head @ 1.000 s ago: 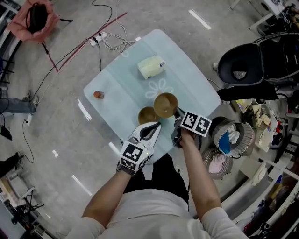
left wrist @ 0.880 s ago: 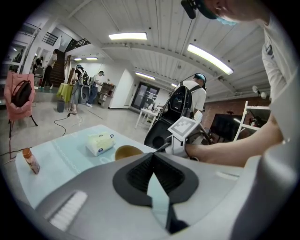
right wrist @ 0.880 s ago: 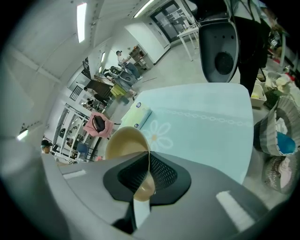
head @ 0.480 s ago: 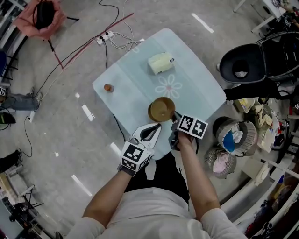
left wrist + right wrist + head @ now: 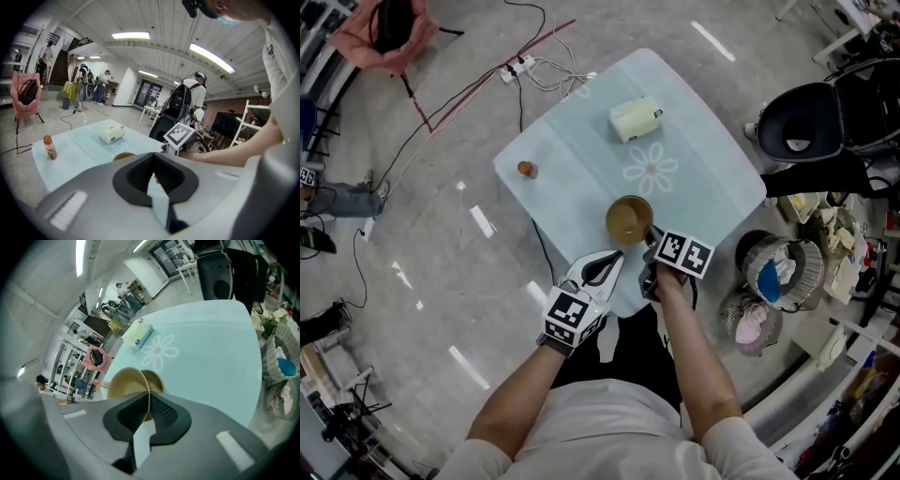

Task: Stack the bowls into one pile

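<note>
Grey concrete floor [image 5: 441, 253] surrounds a small pale-blue table [image 5: 572, 178] with a white flower print at its centre. At far left, a pink chair [image 5: 356, 37] carries a black bag, and cables [image 5: 487, 84] run across the floor from it toward the table. A small bottle [image 5: 525, 169] stands upright near the table's left edge.

The left gripper [image 5: 615, 257] hovers over the near edge of the table, just left of the bowls. Its jaws are pressed together with nothing between them, and it touches no object.

A tan bowl [image 5: 629, 220] sits at the near centre of the table, just below the flower print. The right gripper view shows a second bowl [image 5: 157, 379] directly under and behind it. The upper bowl is tilted against the lower one, and whether it is fully seated cannot be told.

The right gripper [image 5: 652, 232] reaches in from the near right. Its jaws are clamped on the near rim of the upper bowl, one jaw inside the wall and one outside.

A pale tissue box [image 5: 636, 119] lies at the far side of the table, well apart from the bowls. A black chair [image 5: 811, 122] and two baskets [image 5: 778, 272] stand on the floor at right.
</note>
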Demonstrator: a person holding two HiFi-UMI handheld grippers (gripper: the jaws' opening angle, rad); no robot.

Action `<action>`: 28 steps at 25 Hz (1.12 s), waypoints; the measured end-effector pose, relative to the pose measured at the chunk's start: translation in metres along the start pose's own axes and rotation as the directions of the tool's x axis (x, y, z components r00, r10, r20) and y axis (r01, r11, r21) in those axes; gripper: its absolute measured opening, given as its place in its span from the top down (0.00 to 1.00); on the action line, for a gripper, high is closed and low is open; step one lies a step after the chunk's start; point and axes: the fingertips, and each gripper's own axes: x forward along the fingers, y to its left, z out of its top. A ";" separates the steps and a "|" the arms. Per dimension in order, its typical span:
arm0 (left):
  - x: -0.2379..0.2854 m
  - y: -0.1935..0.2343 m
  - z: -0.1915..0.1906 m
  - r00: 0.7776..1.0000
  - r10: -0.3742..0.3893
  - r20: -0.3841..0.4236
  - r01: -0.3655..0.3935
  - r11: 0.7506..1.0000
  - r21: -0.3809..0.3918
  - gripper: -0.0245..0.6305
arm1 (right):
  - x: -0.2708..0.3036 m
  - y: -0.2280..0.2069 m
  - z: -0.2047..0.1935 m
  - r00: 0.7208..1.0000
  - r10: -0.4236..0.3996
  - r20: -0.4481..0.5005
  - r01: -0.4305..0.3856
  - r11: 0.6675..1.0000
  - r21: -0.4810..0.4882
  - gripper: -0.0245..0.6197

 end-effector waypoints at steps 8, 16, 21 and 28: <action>-0.002 0.013 -0.007 1.000 0.006 -0.013 -0.006 1.000 -0.019 0.95 | 0.016 -0.009 -0.002 0.999 -0.042 -0.012 0.042 0.999 -0.013 0.93; 0.004 0.020 -0.007 1.000 -0.001 -0.013 0.001 1.000 -0.026 0.95 | 0.021 -0.009 0.001 0.995 -0.098 -0.010 0.095 0.985 -0.146 0.92; 0.005 0.021 -0.001 1.000 -0.009 -0.009 0.009 1.000 -0.027 0.95 | 0.012 -0.012 0.006 0.993 -0.119 0.005 0.119 0.979 -0.164 0.92; 0.005 0.014 0.011 1.000 -0.026 -0.011 0.025 0.999 -0.043 0.95 | -0.020 0.004 0.014 0.994 -0.088 0.062 0.097 0.980 -0.172 0.93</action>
